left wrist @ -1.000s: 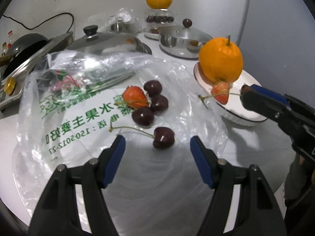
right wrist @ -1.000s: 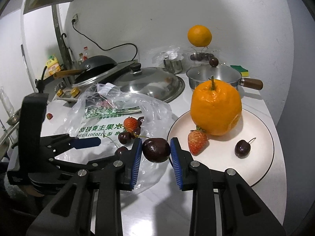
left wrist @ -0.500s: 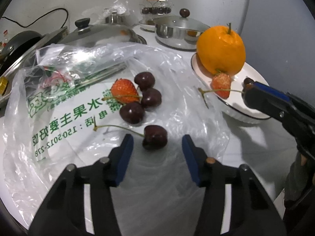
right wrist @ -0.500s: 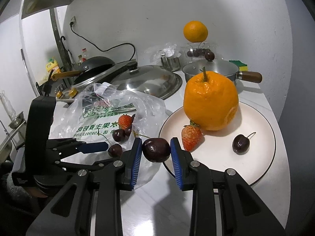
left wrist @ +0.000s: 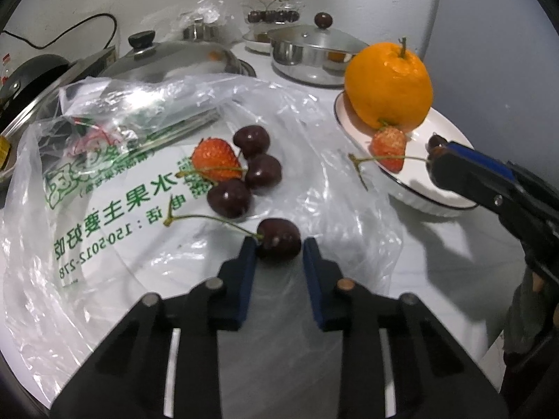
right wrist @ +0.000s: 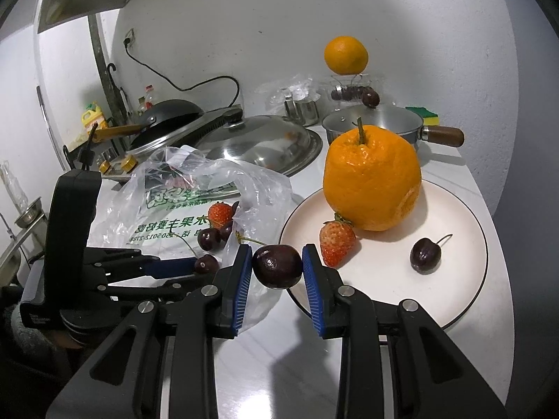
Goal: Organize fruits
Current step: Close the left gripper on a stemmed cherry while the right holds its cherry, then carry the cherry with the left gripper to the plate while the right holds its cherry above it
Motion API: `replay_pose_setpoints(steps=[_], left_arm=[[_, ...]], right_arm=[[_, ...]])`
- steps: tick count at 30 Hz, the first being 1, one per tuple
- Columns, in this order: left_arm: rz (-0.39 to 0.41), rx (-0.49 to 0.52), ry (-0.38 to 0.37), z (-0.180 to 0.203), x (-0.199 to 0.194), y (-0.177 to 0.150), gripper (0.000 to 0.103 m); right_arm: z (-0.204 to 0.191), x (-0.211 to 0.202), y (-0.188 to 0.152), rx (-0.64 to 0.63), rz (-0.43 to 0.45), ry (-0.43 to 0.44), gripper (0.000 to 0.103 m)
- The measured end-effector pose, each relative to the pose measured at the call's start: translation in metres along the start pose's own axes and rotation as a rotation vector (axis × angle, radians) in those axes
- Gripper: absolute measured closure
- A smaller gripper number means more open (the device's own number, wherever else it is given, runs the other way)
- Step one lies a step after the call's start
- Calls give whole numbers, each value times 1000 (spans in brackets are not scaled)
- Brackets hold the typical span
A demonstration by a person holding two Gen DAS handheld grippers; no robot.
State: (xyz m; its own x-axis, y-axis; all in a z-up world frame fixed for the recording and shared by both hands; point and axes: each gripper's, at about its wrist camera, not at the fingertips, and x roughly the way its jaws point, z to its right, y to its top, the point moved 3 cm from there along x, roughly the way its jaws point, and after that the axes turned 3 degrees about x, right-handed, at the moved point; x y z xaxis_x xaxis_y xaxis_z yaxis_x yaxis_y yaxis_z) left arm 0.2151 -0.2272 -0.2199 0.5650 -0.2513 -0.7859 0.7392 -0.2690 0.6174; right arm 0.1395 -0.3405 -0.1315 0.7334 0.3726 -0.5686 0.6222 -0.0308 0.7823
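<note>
My left gripper [left wrist: 278, 248] has closed on a dark cherry [left wrist: 279, 239] with a long stem, lying on the clear plastic bag [left wrist: 104, 192]. Three more cherries [left wrist: 229, 197] and a strawberry [left wrist: 215, 159] lie on the bag behind it. My right gripper [right wrist: 277, 266] is shut on another dark cherry [right wrist: 277, 266] and holds it above the near rim of the white plate [right wrist: 454, 279]. The plate holds a big orange [right wrist: 372, 181], a strawberry [right wrist: 336, 242] and a cherry [right wrist: 425, 255].
A steel pan lid [right wrist: 265, 143] and a lidded saucepan [right wrist: 377, 122] with a wooden handle stand behind. A stand with a second orange [right wrist: 346, 55] is at the back wall. A black wok [right wrist: 167, 118] sits on the stove at the left.
My left gripper moved forward and closed its fingers around the near cherry on the bag. My right gripper carried its cherry slightly toward the plate's rim.
</note>
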Motion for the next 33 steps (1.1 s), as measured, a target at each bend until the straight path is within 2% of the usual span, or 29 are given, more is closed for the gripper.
replay_pose_setpoints(steps=[20, 33], left_arm=[[65, 10, -18, -4, -28, 4, 75], [119, 31, -19, 0, -52, 17, 75]], right_arm=[[-22, -10, 9, -46, 10, -26, 71], [-20, -28, 15, -46, 43, -63, 71]])
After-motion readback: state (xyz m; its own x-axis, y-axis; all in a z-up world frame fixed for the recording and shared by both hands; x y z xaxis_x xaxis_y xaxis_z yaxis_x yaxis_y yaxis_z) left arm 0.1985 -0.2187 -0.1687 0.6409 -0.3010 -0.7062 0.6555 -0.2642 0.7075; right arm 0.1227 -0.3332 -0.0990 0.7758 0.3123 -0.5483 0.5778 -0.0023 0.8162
